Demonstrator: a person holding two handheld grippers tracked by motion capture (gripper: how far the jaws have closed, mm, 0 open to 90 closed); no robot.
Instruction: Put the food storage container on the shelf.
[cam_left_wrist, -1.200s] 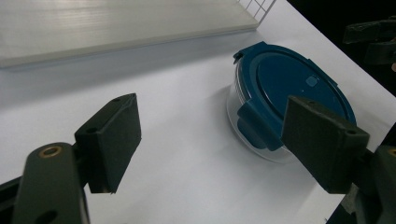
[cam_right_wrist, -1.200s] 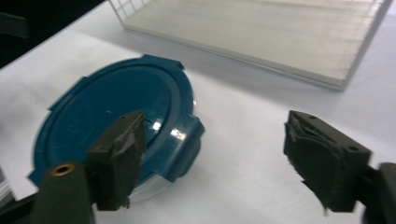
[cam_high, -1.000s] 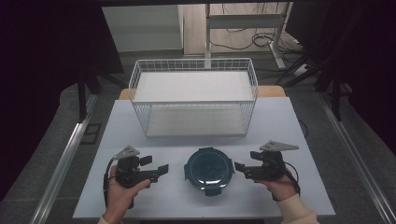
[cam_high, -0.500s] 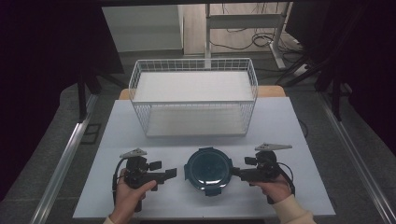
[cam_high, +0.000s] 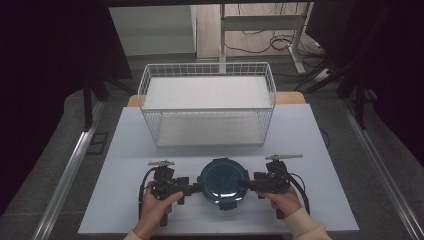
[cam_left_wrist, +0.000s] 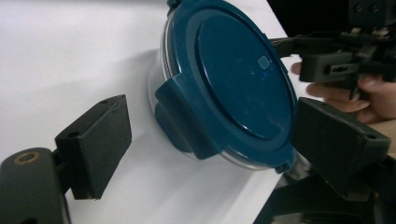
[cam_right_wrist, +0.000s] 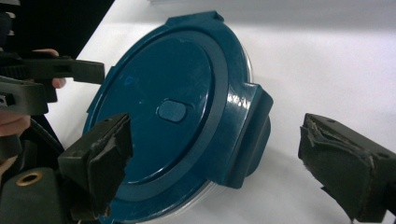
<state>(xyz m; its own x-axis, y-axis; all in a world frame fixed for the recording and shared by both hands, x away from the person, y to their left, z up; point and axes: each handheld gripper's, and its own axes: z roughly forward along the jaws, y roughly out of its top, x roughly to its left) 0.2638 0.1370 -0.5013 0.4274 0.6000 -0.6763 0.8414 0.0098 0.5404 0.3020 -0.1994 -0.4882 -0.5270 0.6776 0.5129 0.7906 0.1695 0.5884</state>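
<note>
Round container, dark blue lid (cam_high: 223, 181), on white table (cam_high: 310, 140). Left gripper (cam_high: 196, 188) and right gripper (cam_high: 244, 184) flank it. White wire basket (cam_high: 207, 107) behind, apart.

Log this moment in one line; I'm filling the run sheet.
left gripper: open, at container's left clip | right gripper: open, at right clip | lid on | basket behind

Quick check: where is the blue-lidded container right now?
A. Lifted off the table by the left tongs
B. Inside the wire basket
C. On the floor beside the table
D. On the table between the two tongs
D: the container sits on the table in front of the basket, with the left tongs and right tongs open at its side clips.
</note>
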